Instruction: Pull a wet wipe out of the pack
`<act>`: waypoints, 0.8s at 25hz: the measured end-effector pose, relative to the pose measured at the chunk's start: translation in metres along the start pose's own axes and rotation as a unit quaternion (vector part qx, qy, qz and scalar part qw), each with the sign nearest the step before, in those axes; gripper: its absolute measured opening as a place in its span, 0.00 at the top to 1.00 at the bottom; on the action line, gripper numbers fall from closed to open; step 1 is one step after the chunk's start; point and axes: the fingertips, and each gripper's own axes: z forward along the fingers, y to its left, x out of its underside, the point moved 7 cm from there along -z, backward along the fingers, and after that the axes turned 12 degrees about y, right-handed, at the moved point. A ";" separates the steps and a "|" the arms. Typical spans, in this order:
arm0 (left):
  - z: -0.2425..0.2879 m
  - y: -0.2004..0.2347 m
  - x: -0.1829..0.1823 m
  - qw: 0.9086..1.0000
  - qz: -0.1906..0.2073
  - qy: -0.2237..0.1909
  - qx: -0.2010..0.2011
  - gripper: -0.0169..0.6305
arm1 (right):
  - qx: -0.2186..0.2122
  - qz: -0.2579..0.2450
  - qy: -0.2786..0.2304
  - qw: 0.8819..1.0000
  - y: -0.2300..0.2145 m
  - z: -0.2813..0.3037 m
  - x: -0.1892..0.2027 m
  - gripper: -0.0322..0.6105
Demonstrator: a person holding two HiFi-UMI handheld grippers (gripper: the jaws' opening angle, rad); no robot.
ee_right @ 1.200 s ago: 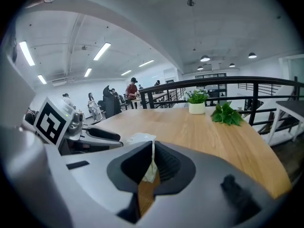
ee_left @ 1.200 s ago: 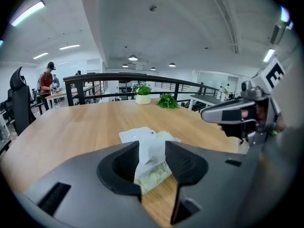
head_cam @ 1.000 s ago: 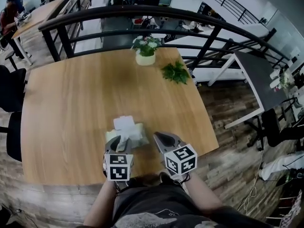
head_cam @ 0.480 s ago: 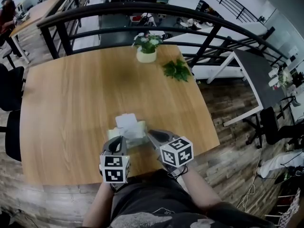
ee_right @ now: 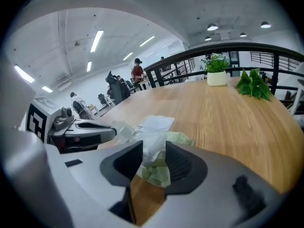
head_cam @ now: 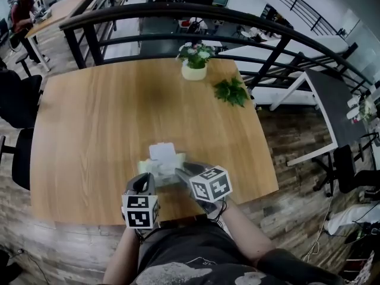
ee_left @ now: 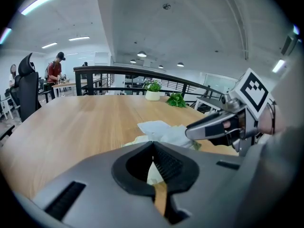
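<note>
The pale green wet wipe pack (head_cam: 161,166) lies near the table's front edge with its white lid flap (head_cam: 161,152) folded back. My left gripper (head_cam: 147,177) is shut on the pack's near left edge; the left gripper view shows its jaws (ee_left: 153,144) closed and the pack (ee_left: 164,133) just beyond. My right gripper (head_cam: 181,170) hangs over the pack from the right. Its jaws (ee_right: 153,150) are opening, and a white tuft of wipe (ee_right: 151,137) stands between them, rising from the pack (ee_right: 179,138). The pads do not press on it.
A potted plant (head_cam: 194,65) and a green leafy sprig (head_cam: 231,92) sit at the table's far side. A black railing (head_cam: 178,16) runs behind the table. Black chairs (head_cam: 18,100) stand at the left. The front table edge (head_cam: 89,221) is close to my body.
My right gripper has swung left and down from beside the pack to over it. The left gripper has stayed at the pack's near left edge.
</note>
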 end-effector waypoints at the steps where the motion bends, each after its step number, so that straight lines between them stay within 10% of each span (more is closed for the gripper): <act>1: -0.001 0.000 0.000 1.000 -0.004 0.000 -0.002 0.95 | -0.001 -0.003 0.000 1.000 0.000 0.001 -0.002 0.74; 20: -0.004 -0.006 0.000 0.999 -0.019 0.010 -0.039 0.95 | -0.002 -0.048 0.016 0.999 -0.017 -0.011 0.003 0.91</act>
